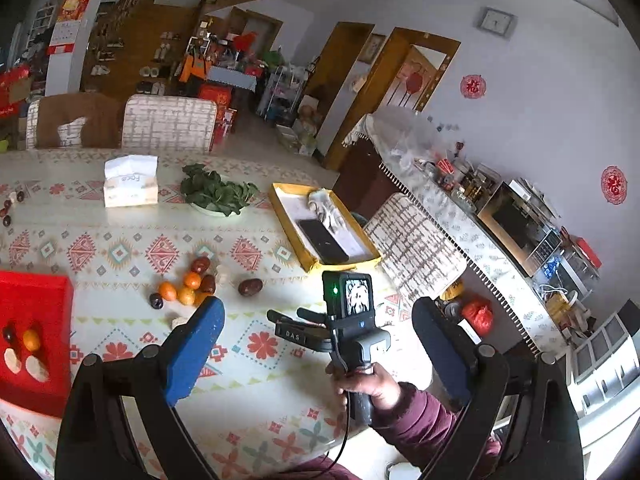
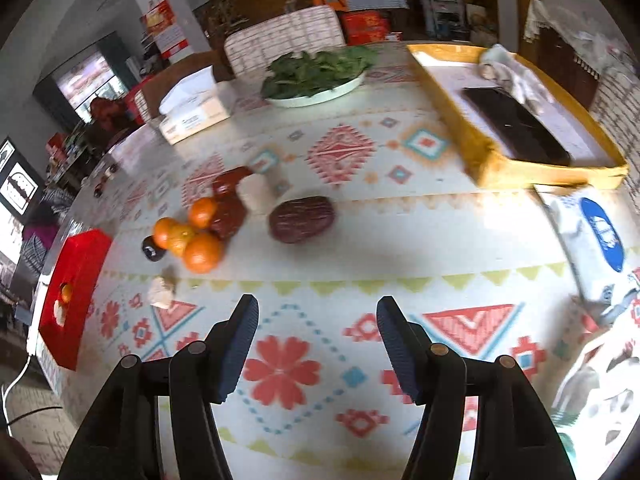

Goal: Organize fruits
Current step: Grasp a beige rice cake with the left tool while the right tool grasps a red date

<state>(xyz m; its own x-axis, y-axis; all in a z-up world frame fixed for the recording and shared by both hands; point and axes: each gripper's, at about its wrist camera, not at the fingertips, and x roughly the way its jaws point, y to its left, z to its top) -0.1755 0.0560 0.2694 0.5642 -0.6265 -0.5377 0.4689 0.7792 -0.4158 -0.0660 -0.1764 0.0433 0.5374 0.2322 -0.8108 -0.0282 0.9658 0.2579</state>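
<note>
1. Hovering above the patterned table [image 2: 400, 240], the right hand-held gripper [image 2: 318, 344] had its blue-padded jaws spread apart with nothing between them.
2. The left hand-held gripper [image 1: 316, 340] was likewise spread wide and held nothing; through its gap the other tool's handle showed, clasped in the person's right hand [image 1: 368, 384].
3. A loose pile of fruit [image 2: 200, 228] lay on the table ahead and to the left of the right hand-held gripper: several small oranges [image 2: 202, 252], reddish-brown dates [image 2: 228, 208] touching them, and a small dark plum [image 2: 152, 249] at the pile's left edge.
4. A larger dark-red fruit [image 2: 302, 219] lay just beside the pile on its right, apart from the oranges.
5. Two pale pieces sat near the pile, one [image 2: 255, 194] against the dates and one [image 2: 162, 292] on the near side; what they were I could not tell.
6. A red box [image 1: 36, 340] stood at the table's left edge; on it were a small orange [image 1: 31, 340], a dark fruit [image 1: 9, 334] and two pale pieces [image 1: 36, 368].
7. Farther back stood a tissue box [image 2: 192, 110], a white plate of green leaves [image 2: 316, 76] and a yellow tray [image 2: 480, 160] holding a black phone [image 2: 516, 128] and a crumpled cloth [image 2: 516, 72].
8. A blue-and-white packet [image 2: 592, 240] lay near the table's right edge.
</note>
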